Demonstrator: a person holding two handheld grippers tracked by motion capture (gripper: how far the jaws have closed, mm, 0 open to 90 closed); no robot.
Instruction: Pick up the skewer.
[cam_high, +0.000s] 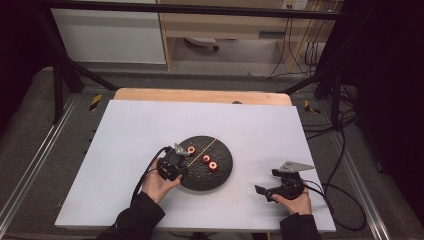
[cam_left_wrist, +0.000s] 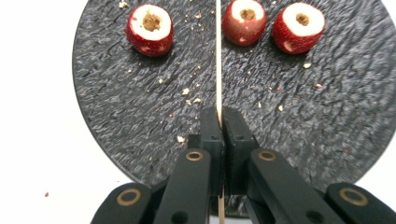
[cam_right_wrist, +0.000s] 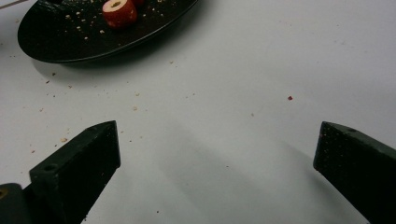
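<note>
Skewer (cam_left_wrist: 218, 56): thin pale wooden stick, lying across the plate (cam_left_wrist: 327, 140), running between the fruit pieces. Near end clamped between the jaws of the left tongs (cam_left_wrist: 218, 116), which are closed tight upon it. In the high view the stick (cam_high: 206, 147) slants from the left tongs (cam_high: 181, 150) up toward the plate's far edge.

Fruit pieces: three, red-skinned, white-fleshed, each cored with a hole at the centre. One (cam_left_wrist: 149, 29) lies to one side of the skewer; two (cam_left_wrist: 244, 21) (cam_left_wrist: 298, 27) lie close together on the other side.

Plate: round, black, rough-textured, scattered with pale crumbs. Sits near the middle of the surface (cam_high: 135, 130), which is white and flat. Crumbs and a few red specks also lie on the surface beside the plate.

Left hand (cam_high: 159, 184): holds the left tongs at the plate's near-left edge; dark sleeve.

Right tongs (cam_high: 265, 190): held in the right hand (cam_high: 296, 201) over bare surface, well apart from the plate, to its right. Jaws spread wide, gripping nothing.
</note>
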